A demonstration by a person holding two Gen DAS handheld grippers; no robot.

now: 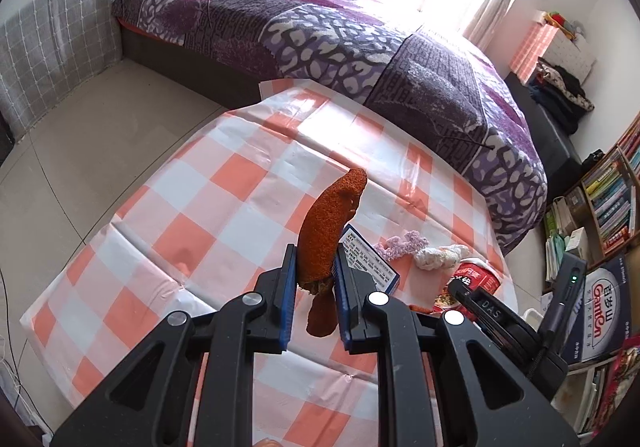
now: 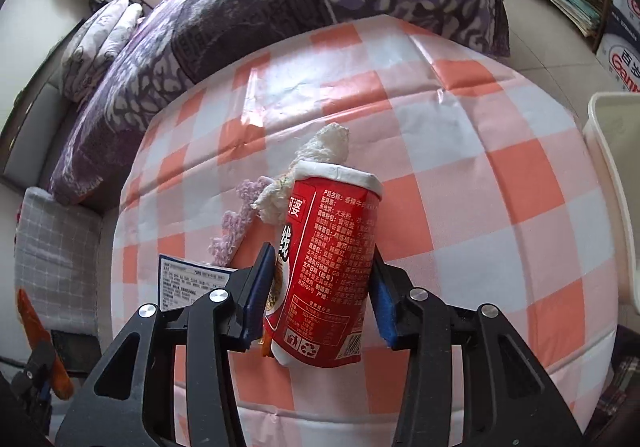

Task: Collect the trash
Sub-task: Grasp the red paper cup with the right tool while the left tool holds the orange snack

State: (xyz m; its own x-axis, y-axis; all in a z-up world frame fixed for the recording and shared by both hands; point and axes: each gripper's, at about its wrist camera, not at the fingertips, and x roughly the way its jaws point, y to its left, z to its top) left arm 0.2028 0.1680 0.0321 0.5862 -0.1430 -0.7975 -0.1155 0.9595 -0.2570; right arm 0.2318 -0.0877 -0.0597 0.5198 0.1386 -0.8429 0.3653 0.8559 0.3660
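Your left gripper [image 1: 316, 279] is clamped on an orange peel [image 1: 328, 231], both blue pads pressed against its lower half. The peel stands upright at centre frame, its tip pointing toward the upper part of the left wrist view, lifted clear of the checked tablecloth [image 1: 200, 207].

Your right gripper [image 2: 324, 295] is clamped on a red noodle cup [image 2: 328, 267], one pad on each side of the cup wall. The cup sits at lower centre of the right wrist view, tilted, its white rim toward the top of the frame and its printed label facing the camera.

Just behind the cup rim lies a crumpled white tissue [image 2: 320, 151], touching the cup in this view. A lilac knitted scrap [image 2: 236, 223] lies left of the cup on the cloth. A blue-edged printed carton [image 2: 192, 279] lies flat at lower left.

In the left wrist view the same carton [image 1: 368, 259] sits just right of the peel, with the lilac scrap [image 1: 400, 243] and tissue [image 1: 440, 255] further right.

A white bin [image 2: 616, 183] shows at the right edge of the right wrist view, beside the table. A purple patterned bedspread [image 1: 320, 27] fills the upper part of the left wrist frame.
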